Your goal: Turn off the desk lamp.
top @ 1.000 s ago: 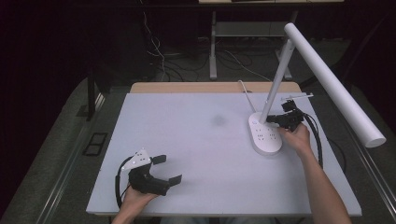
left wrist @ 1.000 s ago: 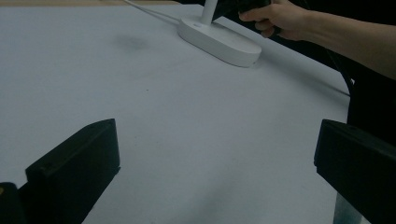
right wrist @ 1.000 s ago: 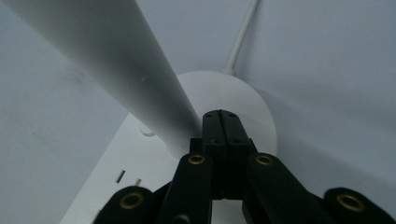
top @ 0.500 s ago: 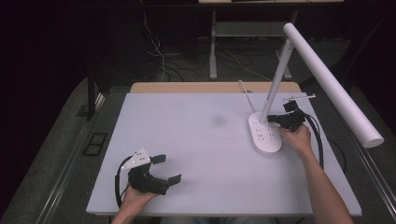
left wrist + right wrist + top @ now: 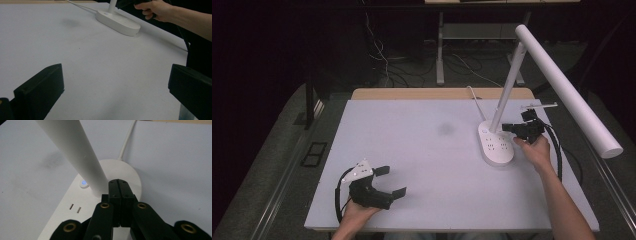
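Note:
A white desk lamp stands at the table's right, with an oval base (image 5: 497, 146) that has sockets in its top, a slanted post (image 5: 507, 90) and a long tube head (image 5: 569, 90). My right gripper (image 5: 505, 128) is shut with nothing between its jaws. Its tips (image 5: 118, 183) sit close beside the foot of the post (image 5: 75, 152), above the base (image 5: 75, 220); a small button (image 5: 84, 183) glows blue there. My left gripper (image 5: 392, 181) rests open near the table's front left, its jaws (image 5: 113, 92) wide apart over bare table.
The lamp's white cable (image 5: 475, 100) runs from the base to the table's back edge. A white sheet covers the table (image 5: 412, 140). The lamp head overhangs the right edge. A faint grey smudge (image 5: 445, 129) marks the middle.

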`<state>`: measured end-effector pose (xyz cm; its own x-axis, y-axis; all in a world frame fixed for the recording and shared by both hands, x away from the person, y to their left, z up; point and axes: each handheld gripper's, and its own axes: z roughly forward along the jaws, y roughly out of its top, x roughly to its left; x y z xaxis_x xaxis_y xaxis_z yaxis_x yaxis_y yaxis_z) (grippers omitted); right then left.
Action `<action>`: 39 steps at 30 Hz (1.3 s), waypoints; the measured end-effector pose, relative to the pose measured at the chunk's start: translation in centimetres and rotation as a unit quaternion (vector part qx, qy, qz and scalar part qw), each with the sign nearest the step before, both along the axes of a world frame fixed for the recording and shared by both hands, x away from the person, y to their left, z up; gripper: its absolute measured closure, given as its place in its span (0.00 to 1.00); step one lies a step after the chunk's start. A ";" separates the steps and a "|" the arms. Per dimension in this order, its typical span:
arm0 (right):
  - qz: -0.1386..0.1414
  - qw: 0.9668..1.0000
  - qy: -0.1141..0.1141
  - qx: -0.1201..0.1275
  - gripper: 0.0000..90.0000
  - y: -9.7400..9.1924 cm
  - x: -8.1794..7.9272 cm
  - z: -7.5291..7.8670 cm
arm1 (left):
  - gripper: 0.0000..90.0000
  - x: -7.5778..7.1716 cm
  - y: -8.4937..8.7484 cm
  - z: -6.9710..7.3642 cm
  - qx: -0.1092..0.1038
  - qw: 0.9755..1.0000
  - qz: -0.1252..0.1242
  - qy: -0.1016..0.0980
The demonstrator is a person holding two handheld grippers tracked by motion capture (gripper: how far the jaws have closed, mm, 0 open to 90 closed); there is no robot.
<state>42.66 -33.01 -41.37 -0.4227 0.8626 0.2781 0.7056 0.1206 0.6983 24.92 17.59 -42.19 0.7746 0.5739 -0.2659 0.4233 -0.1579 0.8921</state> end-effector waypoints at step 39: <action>0.002 0.998 -0.033 0.055 0.01 -0.3 -8.4 4.6 | 0.00 -0.2 -0.2 0.2 -0.005 1.000 -0.001 -0.002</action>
<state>34.21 -33.35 -36.82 -0.4463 0.8269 0.3422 0.6571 0.0432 0.7526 24.69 17.42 -42.02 0.7764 0.5702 -0.2687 0.4194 -0.1491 0.8955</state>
